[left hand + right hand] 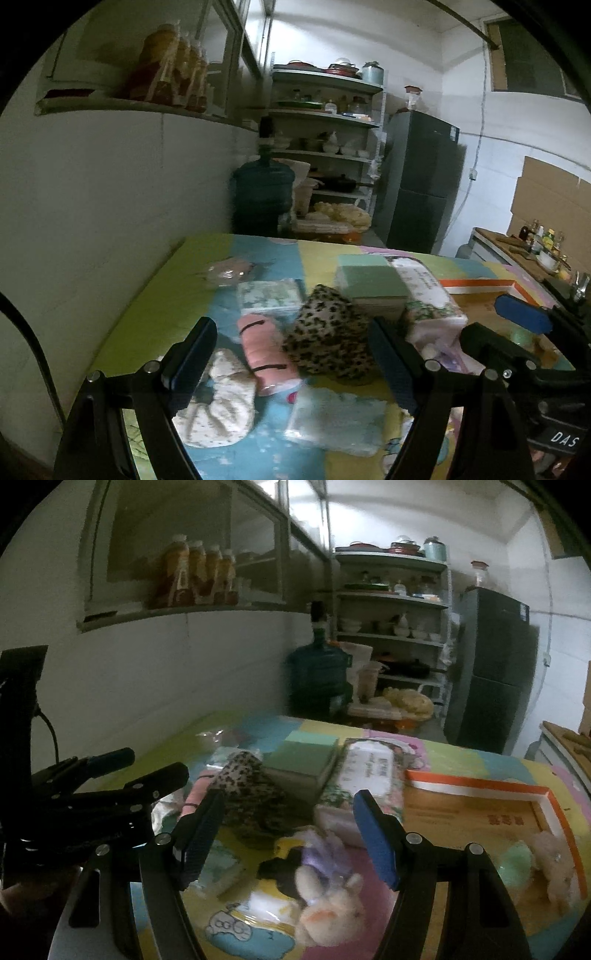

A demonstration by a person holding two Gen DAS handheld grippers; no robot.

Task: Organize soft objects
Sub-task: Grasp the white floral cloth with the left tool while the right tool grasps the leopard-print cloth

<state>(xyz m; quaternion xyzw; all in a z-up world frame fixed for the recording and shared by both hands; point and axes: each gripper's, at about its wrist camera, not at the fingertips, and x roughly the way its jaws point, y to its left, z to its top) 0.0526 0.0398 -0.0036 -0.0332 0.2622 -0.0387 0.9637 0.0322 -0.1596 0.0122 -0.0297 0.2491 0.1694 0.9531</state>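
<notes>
Soft things lie scattered on a table under a colourful cartoon cloth (122, 317). My left gripper (291, 358) is open above a pink rolled cloth (266, 354) and a leopard-print pouch (328, 332), with a cream dotted cloth (221, 402) under its left finger. My right gripper (291, 834) is open too, over a plush rabbit in a purple dress (328, 890). The leopard-print pouch (255, 790) lies just beyond its left finger. A second plush (554, 864) and a green soft item (517, 860) rest in a shallow orange-rimmed cardboard box (480, 786).
Green boxes (369, 284) and a white tissue pack (424, 284) sit mid-table, with clear-wrapped packets (269, 295) beside them. A wall runs along the left. Beyond the table stand a water jug (262, 192), shelves (325, 122) and a dark fridge (421, 177).
</notes>
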